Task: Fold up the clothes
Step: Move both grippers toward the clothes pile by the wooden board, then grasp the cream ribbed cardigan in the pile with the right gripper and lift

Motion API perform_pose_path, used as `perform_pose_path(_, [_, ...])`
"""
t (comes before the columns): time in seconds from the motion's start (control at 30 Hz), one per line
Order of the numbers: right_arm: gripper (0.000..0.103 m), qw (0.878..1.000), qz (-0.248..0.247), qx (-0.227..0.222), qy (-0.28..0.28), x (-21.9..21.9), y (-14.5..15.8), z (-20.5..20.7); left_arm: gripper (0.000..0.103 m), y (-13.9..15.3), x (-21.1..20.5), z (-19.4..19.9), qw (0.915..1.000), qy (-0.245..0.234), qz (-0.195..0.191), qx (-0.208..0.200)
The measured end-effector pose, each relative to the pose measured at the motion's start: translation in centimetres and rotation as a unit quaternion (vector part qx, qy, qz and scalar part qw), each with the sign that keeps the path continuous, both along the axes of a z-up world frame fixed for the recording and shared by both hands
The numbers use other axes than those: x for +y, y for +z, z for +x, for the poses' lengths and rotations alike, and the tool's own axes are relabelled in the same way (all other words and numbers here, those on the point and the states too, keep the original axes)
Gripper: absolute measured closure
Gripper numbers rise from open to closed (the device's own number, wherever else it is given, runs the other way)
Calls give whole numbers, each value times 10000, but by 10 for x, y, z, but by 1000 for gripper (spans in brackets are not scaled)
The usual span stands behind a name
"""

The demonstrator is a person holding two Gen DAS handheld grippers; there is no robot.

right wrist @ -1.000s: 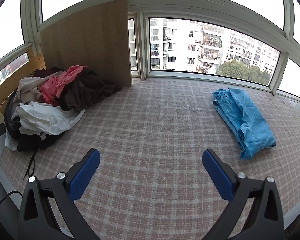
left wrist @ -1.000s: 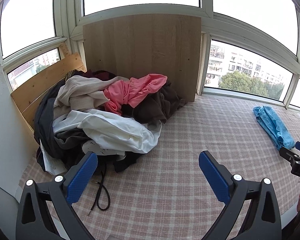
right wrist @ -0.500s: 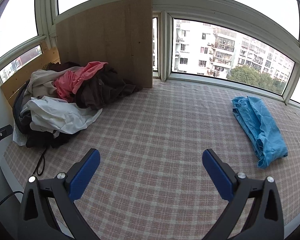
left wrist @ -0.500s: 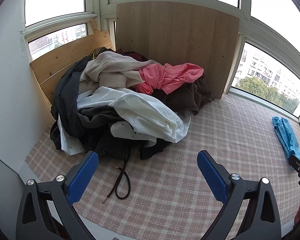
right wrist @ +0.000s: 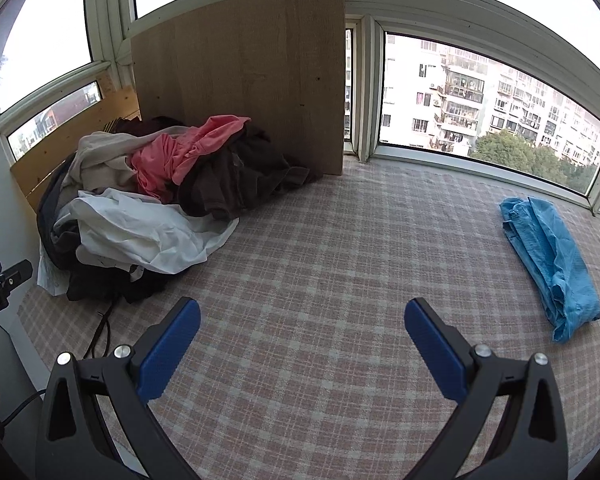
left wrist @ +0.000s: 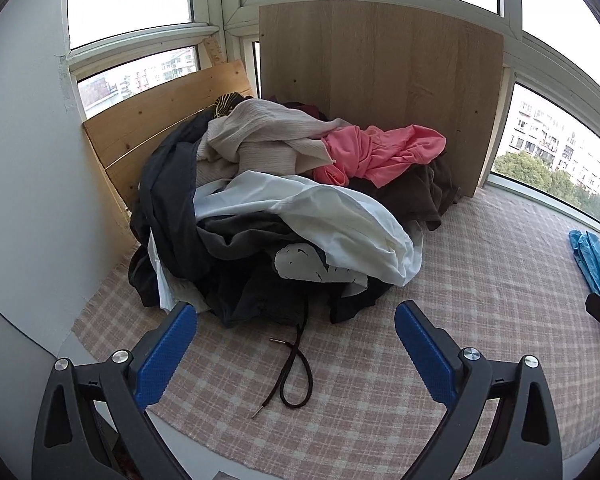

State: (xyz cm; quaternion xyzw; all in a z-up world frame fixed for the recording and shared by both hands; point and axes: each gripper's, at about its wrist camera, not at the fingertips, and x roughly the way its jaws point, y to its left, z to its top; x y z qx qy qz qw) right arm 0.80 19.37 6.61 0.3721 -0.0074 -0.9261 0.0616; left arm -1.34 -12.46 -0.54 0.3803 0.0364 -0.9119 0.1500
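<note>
A heap of unfolded clothes (left wrist: 284,216) lies in the left back corner of a checked cloth surface (left wrist: 460,320). A white garment (left wrist: 340,216) lies on top at the front, a pink one (left wrist: 380,152) behind it, dark ones below. A black drawstring (left wrist: 296,368) trails out in front. My left gripper (left wrist: 296,348) is open and empty, just short of the heap, over the drawstring. My right gripper (right wrist: 302,344) is open and empty over bare cloth; the heap (right wrist: 148,200) is to its left. A folded blue garment (right wrist: 552,264) lies at the right.
A wooden board (left wrist: 380,80) stands behind the heap and wooden planks (left wrist: 148,132) to its left. Windows ring the surface. The grey wall (left wrist: 28,180) is close on the left. The surface's front edge (left wrist: 188,436) is below the left gripper.
My left gripper has swung left and come closer to the heap, which now fills its view. My right gripper has turned slightly left. Both stay open.
</note>
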Motion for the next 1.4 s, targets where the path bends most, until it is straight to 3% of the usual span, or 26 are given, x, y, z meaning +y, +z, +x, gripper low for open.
perform_pose_path(0.1, [0,9999,-66,37,147,-8,1,-4,3,-3,-15,-7,9999,34,-35,-119])
perform_pose_path(0.3, [0,9968,-244,95,756,-33,15,-22,4,-3,-53,-9,9991,-45,428,-21])
perform_pose_path(0.4, [0,9929,-388,50,1119,-60,25,-43,4,6,-68,-8,9995,-36,299,106])
perform_pose_path(0.53, [0,9835,-316,379,1738,-109,48,-62,14,26,-96,-12,9996,59,77,270])
perform_pose_path(0.67, [0,9712,-295,415,2329,-173,66,-89,12,42,-127,-11,9977,233,299,553])
perform_pose_path(0.8, [0,9593,-105,278,2809,-244,72,-127,12,42,-144,-14,9973,338,167,627])
perform_pose_path(1.0, [0,9459,413,89,3217,-338,46,-182,12,28,-157,-26,9976,378,110,570])
perform_pose_path(1.2, [1,9360,435,-394,3471,-392,2,-223,12,10,-169,-39,9979,464,113,434])
perform_pose_path(1.23, [3,9347,440,-397,3504,-397,-5,-228,12,7,-172,-40,9979,500,113,400])
perform_pose_path(1.27, [17,9333,531,-426,3525,-401,-11,-232,12,3,-174,-42,9978,539,123,367])
perform_pose_path(1.3, [49,9314,665,-501,3543,-405,-18,-236,12,-1,-176,-43,9977,575,134,334])
perform_pose_path(1.33, [61,9295,731,-612,3563,-407,-22,-240,12,-4,-178,-44,9976,601,148,302])
perform_pose_path(1.4, [77,9304,477,-716,3564,-400,-19,-247,12,-10,-182,-45,9974,660,174,235])
